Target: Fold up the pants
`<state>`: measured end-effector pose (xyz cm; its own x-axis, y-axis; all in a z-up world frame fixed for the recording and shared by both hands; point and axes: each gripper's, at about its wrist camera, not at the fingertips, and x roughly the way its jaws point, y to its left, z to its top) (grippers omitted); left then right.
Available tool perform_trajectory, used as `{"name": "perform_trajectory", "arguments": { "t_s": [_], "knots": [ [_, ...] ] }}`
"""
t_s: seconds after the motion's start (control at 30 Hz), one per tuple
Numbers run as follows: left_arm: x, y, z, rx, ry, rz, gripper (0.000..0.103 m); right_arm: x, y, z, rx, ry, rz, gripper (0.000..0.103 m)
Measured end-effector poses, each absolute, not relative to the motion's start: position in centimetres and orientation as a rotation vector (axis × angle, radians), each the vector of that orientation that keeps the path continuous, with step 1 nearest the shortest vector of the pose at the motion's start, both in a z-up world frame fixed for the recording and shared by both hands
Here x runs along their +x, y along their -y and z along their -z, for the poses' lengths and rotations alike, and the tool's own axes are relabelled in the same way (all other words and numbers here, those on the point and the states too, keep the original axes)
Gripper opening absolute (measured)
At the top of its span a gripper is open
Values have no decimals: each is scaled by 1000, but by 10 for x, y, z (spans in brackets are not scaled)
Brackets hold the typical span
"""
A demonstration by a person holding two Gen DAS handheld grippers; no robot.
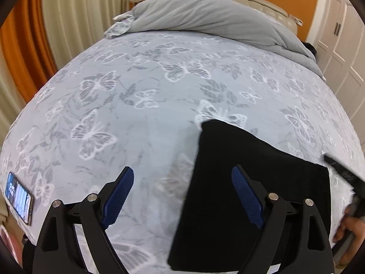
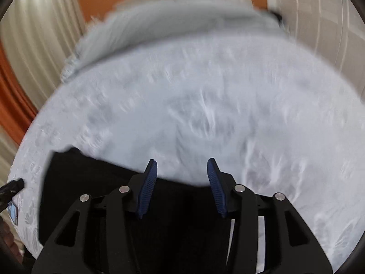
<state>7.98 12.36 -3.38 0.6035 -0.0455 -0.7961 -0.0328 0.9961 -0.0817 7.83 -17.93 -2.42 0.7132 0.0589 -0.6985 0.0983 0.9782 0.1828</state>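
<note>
The black pants point(image 1: 228, 182) lie folded in a flat rectangle on the butterfly-print bed cover point(image 1: 148, 96), near its front edge. My left gripper point(image 1: 182, 173) is open and empty above the pants' left edge, with its right finger over the cloth. In the blurred right wrist view the pants point(image 2: 91, 182) lie at the lower left, partly under my right gripper point(image 2: 182, 165), which is open and empty. The right gripper's finger point(image 1: 342, 173) shows at the right edge of the left wrist view.
A phone point(image 1: 19, 196) lies on the cover at the front left. A grey duvet point(image 1: 205, 16) is piled at the headboard end. Curtains point(image 1: 68, 18) hang on the left and white cupboard doors point(image 1: 342, 45) stand on the right.
</note>
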Motion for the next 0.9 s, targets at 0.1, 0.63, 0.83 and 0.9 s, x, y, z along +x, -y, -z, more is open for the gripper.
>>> {"name": "perform_trajectory", "arguments": {
  "t_s": [0.1, 0.63, 0.83, 0.9],
  "knots": [
    [79, -138, 34, -108, -923, -23, 86, 67, 140, -3, 245, -706, -190, 45],
    [82, -169, 34, -147, -934, -65, 86, 92, 15, 32, 82, -840, -472, 46],
    [75, -156, 41, -149, -954, -1, 86, 67, 137, 41, 172, -943, -177, 58],
    [70, -137, 57, -140, -1010, 68, 86, 55, 168, 51, 284, -973, -198, 58]
  ]
}}
